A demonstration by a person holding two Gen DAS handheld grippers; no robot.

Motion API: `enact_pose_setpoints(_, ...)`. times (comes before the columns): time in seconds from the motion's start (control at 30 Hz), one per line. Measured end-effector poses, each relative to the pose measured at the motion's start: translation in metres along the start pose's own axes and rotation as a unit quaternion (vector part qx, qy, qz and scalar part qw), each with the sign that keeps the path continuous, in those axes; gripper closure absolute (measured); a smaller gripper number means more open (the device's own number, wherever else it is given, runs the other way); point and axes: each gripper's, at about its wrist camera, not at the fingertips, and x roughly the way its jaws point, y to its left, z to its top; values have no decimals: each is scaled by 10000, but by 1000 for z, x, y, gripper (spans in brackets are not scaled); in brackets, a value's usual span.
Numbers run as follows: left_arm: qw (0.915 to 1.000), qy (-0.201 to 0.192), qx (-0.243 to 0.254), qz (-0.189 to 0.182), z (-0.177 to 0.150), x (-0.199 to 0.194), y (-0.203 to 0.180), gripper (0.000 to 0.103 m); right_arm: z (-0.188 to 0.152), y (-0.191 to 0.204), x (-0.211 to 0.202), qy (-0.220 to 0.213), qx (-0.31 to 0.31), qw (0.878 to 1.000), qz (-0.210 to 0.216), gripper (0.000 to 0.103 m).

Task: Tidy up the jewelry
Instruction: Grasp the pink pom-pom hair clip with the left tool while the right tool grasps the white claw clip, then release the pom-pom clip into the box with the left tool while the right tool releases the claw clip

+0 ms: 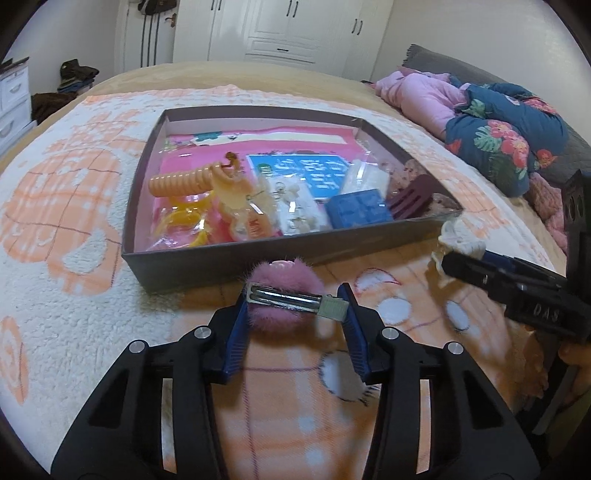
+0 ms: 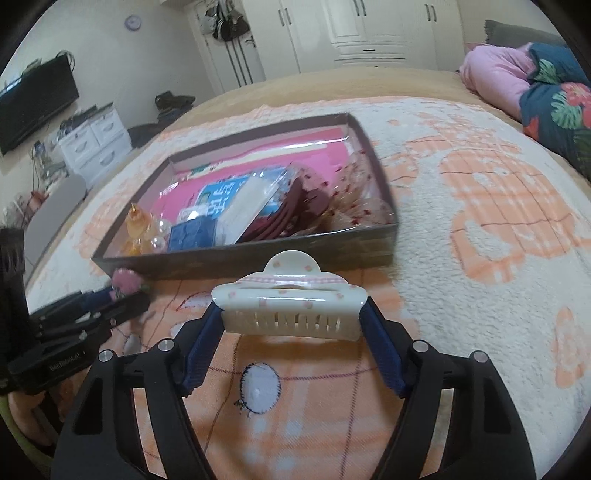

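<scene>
Two hair clips are held above the blanket (image 2: 461,184), just in front of the box (image 1: 229,264). The left tool (image 1: 297,301) is clenched on a pink fluffy clip (image 1: 280,280) with a silver metal bar across it. The right tool (image 2: 291,314) grips a white claw clip (image 2: 290,299) with small pink dots and a row of teeth below. The dark, shallow box holds many accessories, among them an orange spiral hair tie (image 1: 181,181) and a blue block (image 1: 360,212). The cream and orange blanket covers a bed, with white wardrobes (image 1: 280,29) behind.
</scene>
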Motion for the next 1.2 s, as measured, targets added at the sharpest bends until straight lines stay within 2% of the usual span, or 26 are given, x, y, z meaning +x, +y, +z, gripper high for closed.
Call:
enact_pose_setpoints(0.3,9991,-229,202,-278,9,-16,-23,66,2,-13,-28,-321,164,9993,-89,32)
enact_pose_setpoints(0.47,9984,-384,292,-282,20,-19,-32,66,9,-22,-39,-498,264,9984,-96,32)
enact_pose_setpoints(0.73,9978,-521,316,-276,39,-17,-34,66,22,-17,-51,-789,-82,9965,-282,32)
enact_pose_setpoints(1.0,9982,-545,232,-136,59,-3,-26,66,47,-13,-43,-943,-289,9948,-261,32)
enact_pose_setpoints(1.2,9992,-388,80,-5,64,17,-15,66,58,-9,-13,-685,-462,9964,-206,32)
